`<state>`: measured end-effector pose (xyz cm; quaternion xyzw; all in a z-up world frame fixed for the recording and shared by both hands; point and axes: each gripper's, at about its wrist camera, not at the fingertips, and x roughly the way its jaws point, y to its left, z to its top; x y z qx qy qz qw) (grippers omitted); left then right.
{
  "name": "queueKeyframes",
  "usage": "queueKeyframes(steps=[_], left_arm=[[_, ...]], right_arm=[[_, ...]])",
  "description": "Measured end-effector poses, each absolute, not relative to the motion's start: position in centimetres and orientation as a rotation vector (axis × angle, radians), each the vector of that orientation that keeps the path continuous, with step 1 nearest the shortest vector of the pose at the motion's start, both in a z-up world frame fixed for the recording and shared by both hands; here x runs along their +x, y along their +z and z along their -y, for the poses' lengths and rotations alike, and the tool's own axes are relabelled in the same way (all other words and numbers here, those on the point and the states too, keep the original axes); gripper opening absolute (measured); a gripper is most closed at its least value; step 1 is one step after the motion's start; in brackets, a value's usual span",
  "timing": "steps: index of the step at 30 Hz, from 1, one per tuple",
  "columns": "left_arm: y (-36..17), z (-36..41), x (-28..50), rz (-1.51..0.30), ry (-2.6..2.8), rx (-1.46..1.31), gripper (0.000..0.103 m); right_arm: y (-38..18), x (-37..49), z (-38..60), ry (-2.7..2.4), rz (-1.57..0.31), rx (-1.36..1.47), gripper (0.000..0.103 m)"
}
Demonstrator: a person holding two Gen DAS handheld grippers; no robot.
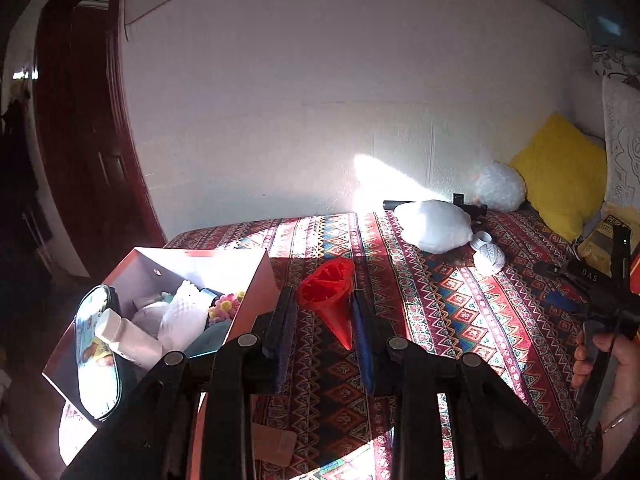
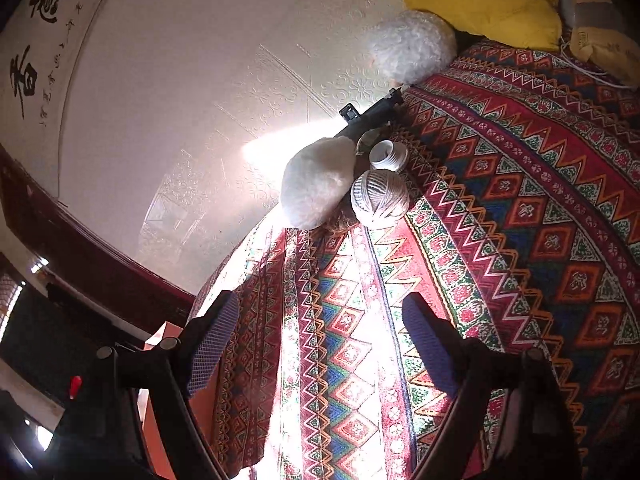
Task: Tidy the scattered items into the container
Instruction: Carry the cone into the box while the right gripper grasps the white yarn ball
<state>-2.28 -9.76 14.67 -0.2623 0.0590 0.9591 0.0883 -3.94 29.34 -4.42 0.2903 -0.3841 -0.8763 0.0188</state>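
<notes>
The wide bed under a red patterned woven cover (image 1: 460, 308) is filling both views, sun streaking across it. An open pale cardboard box (image 1: 256, 280) is sitting at the bed's left edge, already holding a white plastic bottle (image 1: 128, 338), a white mesh foam sleeve (image 1: 182, 316), a pink-and-yellow crochet flower (image 1: 226, 306) and an oval printed pouch (image 1: 96, 356).

A fluffy white plush lump (image 2: 316, 184) is lying near the wall. Touching it, a pale ball of wound twine (image 2: 380, 198) is resting on the cover, a small white ribbed cap (image 2: 388, 155) just behind. A yellow cushion (image 1: 560, 176) is sitting far right.

The left gripper (image 1: 322, 312) is pinching a hollow red plastic cone (image 1: 330, 304) between its blue pads, narrow tip pointing back, open mouth forward. It is hanging just right of the box, not yet over it.

The right gripper (image 2: 320, 344) is standing spread wide, nothing between its fingers, aiming toward the twine and plush, well apart from both.

Handling guess: the cone is looking light, stiff and slick, likely to pivot in a tip-side pinch, so gripping across the ribbed mouth is seeming safer. The twine is probably light, slightly squashy and prone to roll, so clamping across its middle.
</notes>
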Motion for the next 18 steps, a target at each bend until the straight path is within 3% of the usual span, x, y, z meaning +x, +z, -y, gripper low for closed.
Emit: queueKeyframes(steps=[5, 9, 14, 16, 17, 18], left_arm=[[14.4, 12.5, -3.6, -0.095, 2.866, -0.807, 0.024], [14.2, 15.4, -5.2, -0.008, 2.927, -0.833, 0.024], [14.0, 17.6, -6.0, 0.002, 3.006, -0.825, 0.024], [13.9, 18.1, -6.3, -0.008, 3.030, -0.823, 0.024], [13.9, 18.4, -6.3, -0.016, 3.044, -0.820, 0.024], [13.9, 18.7, -6.3, -0.023, 3.056, -0.818, 0.024]], right_arm=[[-4.4, -5.4, -30.6, -2.838, 1.102, 0.967, 0.096], [-4.5, -10.4, -33.2, -2.860, 1.031, 1.046, 0.098], [-7.3, -19.1, -34.5, -2.789, 1.077, 1.225, 0.100], [-8.7, -22.3, -33.2, -2.741, 1.011, 1.333, 0.100], [-9.7, -23.4, -32.4, -2.756, 0.952, 1.423, 0.096], [-10.6, -24.1, -31.9, -2.778, 0.902, 1.528, 0.081]])
